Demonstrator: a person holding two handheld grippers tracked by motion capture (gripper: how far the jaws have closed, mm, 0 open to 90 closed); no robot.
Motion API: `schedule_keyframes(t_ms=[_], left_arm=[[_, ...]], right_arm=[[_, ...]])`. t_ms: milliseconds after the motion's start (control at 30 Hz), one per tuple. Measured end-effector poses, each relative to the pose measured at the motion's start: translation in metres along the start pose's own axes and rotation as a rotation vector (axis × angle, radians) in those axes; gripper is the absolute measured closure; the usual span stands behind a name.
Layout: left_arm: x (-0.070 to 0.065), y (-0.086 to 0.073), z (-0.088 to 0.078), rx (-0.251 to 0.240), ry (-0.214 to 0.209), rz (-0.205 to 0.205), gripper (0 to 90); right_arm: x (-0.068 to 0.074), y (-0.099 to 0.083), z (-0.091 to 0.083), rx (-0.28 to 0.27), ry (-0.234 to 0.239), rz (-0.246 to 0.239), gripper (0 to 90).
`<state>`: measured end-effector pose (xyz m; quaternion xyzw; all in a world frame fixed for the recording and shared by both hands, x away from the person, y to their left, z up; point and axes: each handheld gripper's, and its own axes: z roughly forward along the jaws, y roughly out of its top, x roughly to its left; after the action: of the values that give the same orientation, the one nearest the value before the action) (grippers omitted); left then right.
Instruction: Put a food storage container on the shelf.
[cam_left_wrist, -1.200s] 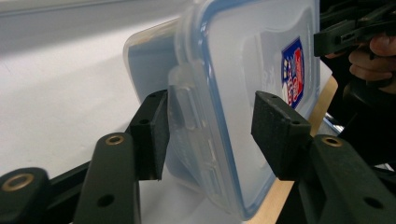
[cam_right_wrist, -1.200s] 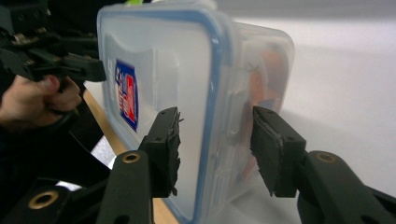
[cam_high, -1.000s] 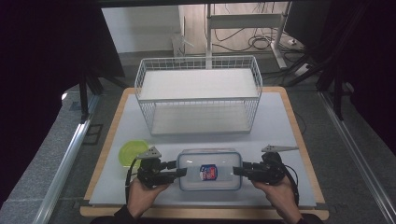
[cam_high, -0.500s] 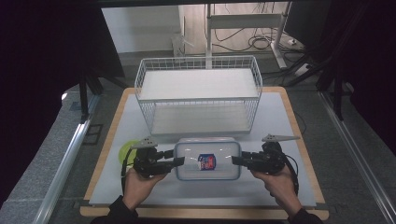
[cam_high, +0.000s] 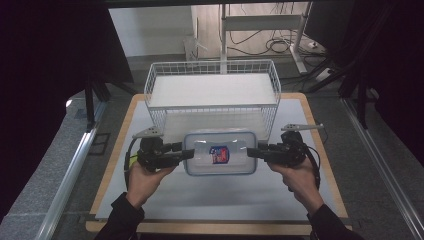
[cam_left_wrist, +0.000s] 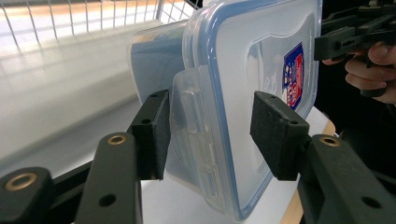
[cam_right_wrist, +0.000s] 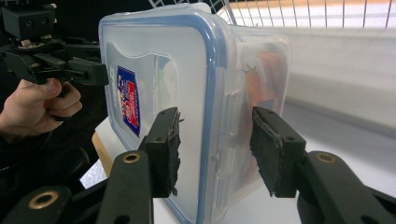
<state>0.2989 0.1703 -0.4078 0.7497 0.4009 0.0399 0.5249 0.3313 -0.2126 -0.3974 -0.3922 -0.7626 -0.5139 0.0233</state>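
Note:
A clear plastic container (cam_high: 220, 152) with a blue-rimmed lid and a red-and-blue sticker hangs level above the table, just in front of the wire basket (cam_high: 212, 64). My left gripper (cam_high: 187, 152) is shut on its left end and my right gripper (cam_high: 252, 151) on its right end. In the left gripper view the jaws of the left gripper (cam_left_wrist: 208, 135) clamp the container (cam_left_wrist: 243, 93) over its end latch. In the right gripper view the right gripper (cam_right_wrist: 215, 149) pinches the lid edge and side latch of the container (cam_right_wrist: 187, 93). Something orange shows dimly inside.
The white wire basket stands at the back of the white table mat (cam_high: 210, 200), which lies on a wooden board. A yellow-green thing (cam_high: 131, 160) peeks out under the left gripper. Dark stands and a metal rail flank the table.
Both grippers have risen with the container between them and carried it away from the person, toward the basket. The yellow-green disc is now mostly covered by the left gripper.

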Motion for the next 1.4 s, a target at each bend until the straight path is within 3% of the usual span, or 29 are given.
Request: schedule_keyframes(t_ms=[333,700,1067,1400], left_arm=[[0.003,0.041,-0.016,-0.025,0.023,0.017,48.8],[0.009,0.089,-0.033,-0.088,0.038,0.030,49.0],[0.035,0.131,-0.030,-0.111,0.015,-0.005,49.4],[0.053,0.155,-0.022,-0.121,0.013,-0.034,49.4]], right_arm=[[0.005,0.040,-0.001,-0.027,0.011,-0.010,53.2],[0.011,0.090,-0.004,-0.065,0.029,-0.016,53.1],[0.003,0.132,0.002,-0.073,0.017,-0.007,53.1],[-0.009,0.164,0.010,-0.079,0.006,0.010,52.7]])
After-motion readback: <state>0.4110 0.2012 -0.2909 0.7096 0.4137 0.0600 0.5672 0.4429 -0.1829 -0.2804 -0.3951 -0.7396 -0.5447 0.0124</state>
